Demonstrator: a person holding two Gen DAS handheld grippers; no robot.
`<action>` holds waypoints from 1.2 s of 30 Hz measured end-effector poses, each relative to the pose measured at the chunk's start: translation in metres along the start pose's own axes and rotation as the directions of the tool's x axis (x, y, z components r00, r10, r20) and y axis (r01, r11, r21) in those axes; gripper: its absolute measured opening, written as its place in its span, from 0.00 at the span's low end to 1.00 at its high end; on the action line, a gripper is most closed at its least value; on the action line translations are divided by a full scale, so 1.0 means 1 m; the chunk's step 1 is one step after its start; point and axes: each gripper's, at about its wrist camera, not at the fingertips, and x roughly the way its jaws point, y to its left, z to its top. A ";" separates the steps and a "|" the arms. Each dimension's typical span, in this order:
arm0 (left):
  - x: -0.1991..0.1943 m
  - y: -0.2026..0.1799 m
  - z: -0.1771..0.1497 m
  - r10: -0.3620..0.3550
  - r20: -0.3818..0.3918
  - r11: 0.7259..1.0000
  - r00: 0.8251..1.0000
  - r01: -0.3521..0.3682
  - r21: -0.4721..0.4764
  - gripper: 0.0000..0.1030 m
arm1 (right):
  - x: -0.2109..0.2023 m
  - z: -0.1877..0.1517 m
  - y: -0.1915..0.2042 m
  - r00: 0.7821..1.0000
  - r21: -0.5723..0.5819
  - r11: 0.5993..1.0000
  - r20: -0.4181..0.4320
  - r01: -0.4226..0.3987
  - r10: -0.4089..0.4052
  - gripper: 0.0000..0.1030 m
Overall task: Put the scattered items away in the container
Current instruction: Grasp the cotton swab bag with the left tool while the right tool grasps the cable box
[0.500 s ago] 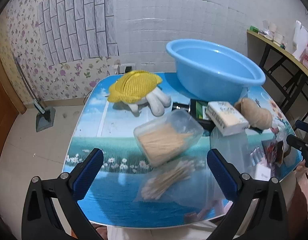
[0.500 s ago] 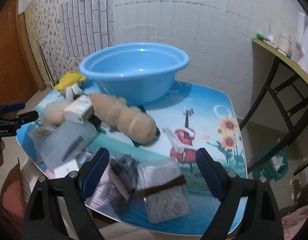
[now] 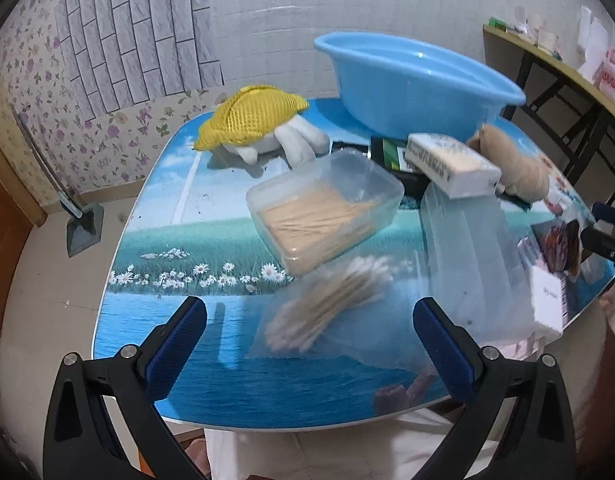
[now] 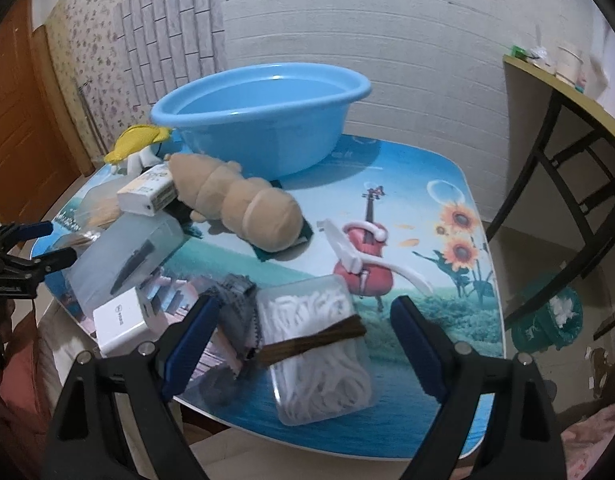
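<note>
the basin (image 4: 263,136) stands at the table's (image 4: 439,184) back, plush toy (image 4: 243,208) just before it, swab bag (image 3: 327,304) nearest the front edge.

Black gripper (image 3: 309,334) frames, blue pads (image 3: 177,346) (silver screws).

Left tongs (image 3: 309,336) and right tongs (image 4: 303,330) both agape, angled downward, empty

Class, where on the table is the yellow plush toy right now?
In the left wrist view the yellow plush toy lies at the table's far left, just left of the blue basin.
</note>
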 end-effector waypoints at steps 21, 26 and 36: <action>0.018 0.000 -0.006 -0.020 -0.025 1.000 0.999 0.020 -0.005 1.00 | 0.000 0.003 -0.010 1.000 0.028 0.999 0.001 0.031 -0.031 0.87; 0.018 0.002 -0.006 -0.029 -0.026 1.000 0.999 0.028 -0.011 1.00 | 0.000 0.003 -0.028 0.998 0.098 0.993 -0.006 0.061 -0.060 0.87; 0.009 -0.002 -0.011 -0.082 0.004 0.996 0.997 0.081 0.047 0.72 | 0.002 -0.003 -0.028 0.999 0.063 0.998 -0.023 0.024 -0.022 0.87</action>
